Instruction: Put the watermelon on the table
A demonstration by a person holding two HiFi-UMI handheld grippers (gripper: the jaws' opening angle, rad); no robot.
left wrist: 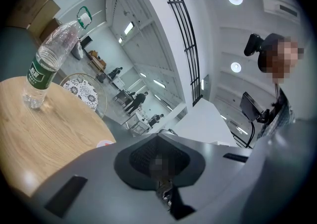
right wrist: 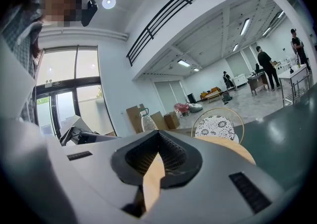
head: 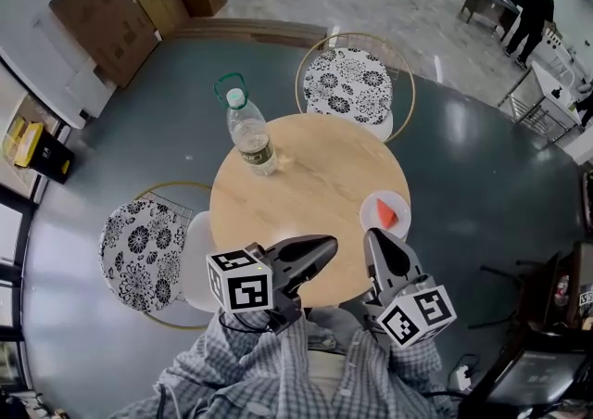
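Head view shows a checked shirt (head: 306,380) nearest, at the near edge of the round wooden tabletop (head: 306,167), with both tools held out level over that edge. The left gripper (head: 326,246) has its jaws pressed together on nothing. The right gripper (head: 375,239) is likewise closed to a point and empty, with only a sliver of wood grain showing behind its ribbed pads. Its tip sits close to the near rim of a white plate (head: 400,202) at the tabletop's right edge, which suggests it is lined up to reach there. On that plate lies the watermelon (head: 385,213), a small red wedge. It has probably yet to be lifted off and set on the bare wood, and the jaws would have to spread first. Toward the far-left edge a clear bottle (head: 248,134) stands upright, well apart from the plate. A floral-cushioned near chair (head: 139,250) is tucked at the left edge, and a far chair (head: 347,82) at the far edge. Both stand on a dark glossy floor (head: 139,130). Beyond it are cardboard boxes (head: 157,0) against a wall, and a standing person (head: 533,9) in a bright open hall.
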